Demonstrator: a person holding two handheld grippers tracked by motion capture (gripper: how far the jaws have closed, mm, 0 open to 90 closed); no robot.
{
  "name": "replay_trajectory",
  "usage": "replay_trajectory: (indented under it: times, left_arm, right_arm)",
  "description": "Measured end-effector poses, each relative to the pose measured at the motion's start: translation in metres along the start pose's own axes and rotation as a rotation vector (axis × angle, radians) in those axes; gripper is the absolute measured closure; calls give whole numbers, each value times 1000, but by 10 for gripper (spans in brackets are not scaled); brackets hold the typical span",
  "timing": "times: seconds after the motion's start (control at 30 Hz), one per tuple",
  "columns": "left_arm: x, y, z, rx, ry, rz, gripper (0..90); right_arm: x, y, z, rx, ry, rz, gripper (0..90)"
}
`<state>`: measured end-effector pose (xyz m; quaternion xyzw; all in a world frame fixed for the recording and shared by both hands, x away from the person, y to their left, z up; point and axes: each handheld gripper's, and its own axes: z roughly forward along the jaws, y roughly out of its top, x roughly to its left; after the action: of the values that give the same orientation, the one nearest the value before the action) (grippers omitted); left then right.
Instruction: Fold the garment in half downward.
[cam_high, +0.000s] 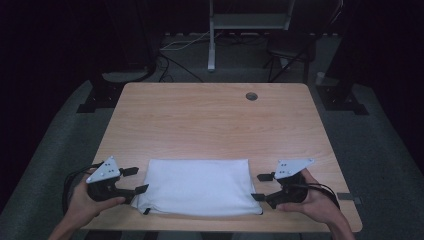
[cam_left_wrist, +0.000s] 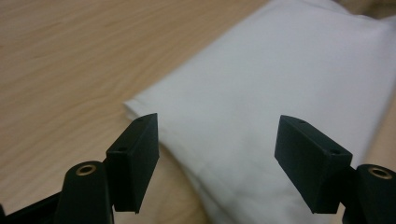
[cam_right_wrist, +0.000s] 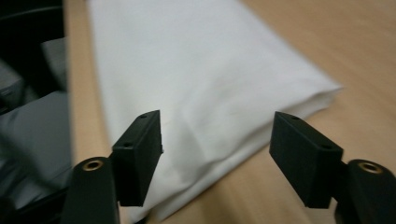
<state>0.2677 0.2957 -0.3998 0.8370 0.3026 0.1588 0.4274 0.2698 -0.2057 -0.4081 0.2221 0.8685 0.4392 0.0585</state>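
Black jaws of the left gripper (cam_left_wrist: 217, 163) stand wide apart in the left gripper view, with nothing pinched between them; the folded white cloth (cam_left_wrist: 280, 93) lies beyond and below them, its near corner showing between the pads. The right gripper (cam_right_wrist: 217, 158) reads the same in its own view: jaws spread, no fabric pressed, the cloth's layered edge running across the gap. Both grippers are released.

From the high view the cloth (cam_high: 197, 186) rests as a neat rectangle along the near edge of the table (cam_high: 210, 120), roughly midway between the near left and near right corners, with its long side parallel to that edge. Its front hem sits almost flush with the table's lip, and a small dark tag pokes out near each front corner.

The left gripper (cam_high: 134, 181) sits just beside the cloth's left short edge and the right gripper (cam_high: 260, 187) just beside the right short edge, each pointing inward at the fabric. That mirrored placement suggests the two hands work the cloth as a pair, one per end, so a fold stays square. With the jaws open and the bundle lying flat, the fold looks set down and let go, not gripped.
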Motion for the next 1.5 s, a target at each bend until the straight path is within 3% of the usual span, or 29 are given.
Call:
replay_trajectory:
  times: [0.2, 0.37, 0.57, 0.8, 0.9, 1.13, 1.27, 1.5]
  left_arm:
    - [23, 7, 21, 10, 30, -86, 304]
    - [41, 10, 42, 40, 28, -156, 305]
    - [43, 13, 58, 100, -12, -140, 324]
    - [42, 12, 69, 142, -54, -122, 351]
    - [41, 12, 69, 147, -60, -117, 434]
    - [39, 11, 71, 153, -76, -107, 702]
    - [38, 11, 73, 140, -74, -123, 806]
    - [44, 22, 83, 138, -45, -142, 838]
  right_arm:
    - [-13, 4, 10, -29, -80, 76, 276]
    - [-27, 5, 26, -18, -142, 147, 309]
    - [-43, 14, 44, 6, -157, 205, 375]
    - [-55, 18, 60, 25, -159, 228, 417]
    - [-55, 19, 65, 41, -154, 219, 476]
    - [-49, 19, 71, 45, -132, 180, 780]
    - [-46, 21, 73, 42, -139, 166, 823]
    - [-54, 23, 64, -7, -181, 199, 828]
